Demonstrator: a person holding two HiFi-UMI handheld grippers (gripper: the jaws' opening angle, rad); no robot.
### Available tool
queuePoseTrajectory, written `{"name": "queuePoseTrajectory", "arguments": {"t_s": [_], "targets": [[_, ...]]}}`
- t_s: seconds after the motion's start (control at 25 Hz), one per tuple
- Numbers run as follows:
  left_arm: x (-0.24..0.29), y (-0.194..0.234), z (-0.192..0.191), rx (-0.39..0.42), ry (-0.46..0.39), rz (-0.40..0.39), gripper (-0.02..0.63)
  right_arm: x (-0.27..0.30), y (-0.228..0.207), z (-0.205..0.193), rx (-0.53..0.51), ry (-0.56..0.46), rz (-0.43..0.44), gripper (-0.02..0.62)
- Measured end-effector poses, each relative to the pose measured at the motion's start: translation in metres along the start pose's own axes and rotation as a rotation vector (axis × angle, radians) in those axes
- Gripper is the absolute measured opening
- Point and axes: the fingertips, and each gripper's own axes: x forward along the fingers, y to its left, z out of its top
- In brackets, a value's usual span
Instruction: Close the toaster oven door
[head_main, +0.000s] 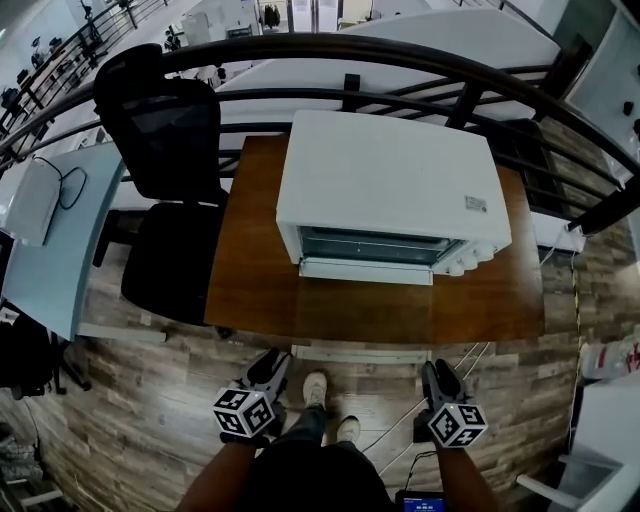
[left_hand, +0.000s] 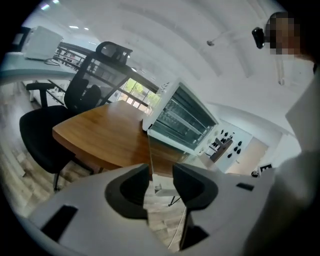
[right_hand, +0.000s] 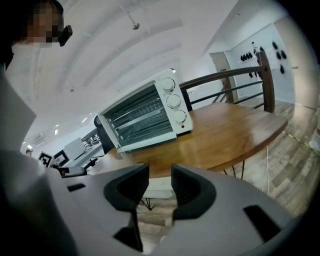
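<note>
A white toaster oven stands on a brown wooden table. Its glass door lies open, folded flat toward me, with the white handle bar near the table's front edge. The oven's racks show in the left gripper view, and the knobs in the right gripper view. My left gripper is open and holds nothing, hanging over the floor short of the table. My right gripper is open too, level with it and empty.
A black office chair stands against the table's left side. A dark curved railing runs behind the table. A pale blue desk is at far left. A cable trails on the wood floor at right. My shoes are between the grippers.
</note>
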Motion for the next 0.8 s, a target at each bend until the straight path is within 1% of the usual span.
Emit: {"name": "queuePoseTrajectory", "arguments": {"t_s": [0.08, 0.12, 0.28, 0.48, 0.64, 0.8], "targets": [[0.005, 0.003, -0.007, -0.007, 0.024, 0.013, 0.161, 0.002, -0.006, -0.007, 0.038, 0.017, -0.011, 0.149], [0.007, 0.005, -0.011, -0.028, 0.031, 0.015, 0.166, 0.003, -0.009, -0.01, 0.066, 0.024, -0.015, 0.15], [0.015, 0.013, -0.021, -0.158, 0.033, 0.02, 0.175, 0.012, -0.023, -0.02, 0.179, 0.036, -0.024, 0.164], [0.023, 0.016, -0.032, -0.25, 0.05, -0.002, 0.175, 0.028, -0.025, -0.032, 0.245, 0.059, -0.025, 0.167], [0.028, 0.015, -0.034, -0.337, 0.036, -0.02, 0.175, 0.035, -0.026, -0.037, 0.28, 0.067, -0.033, 0.164], [0.034, 0.013, -0.039, -0.384, 0.044, -0.033, 0.175, 0.039, -0.032, -0.044, 0.329, 0.093, -0.045, 0.139]]}}
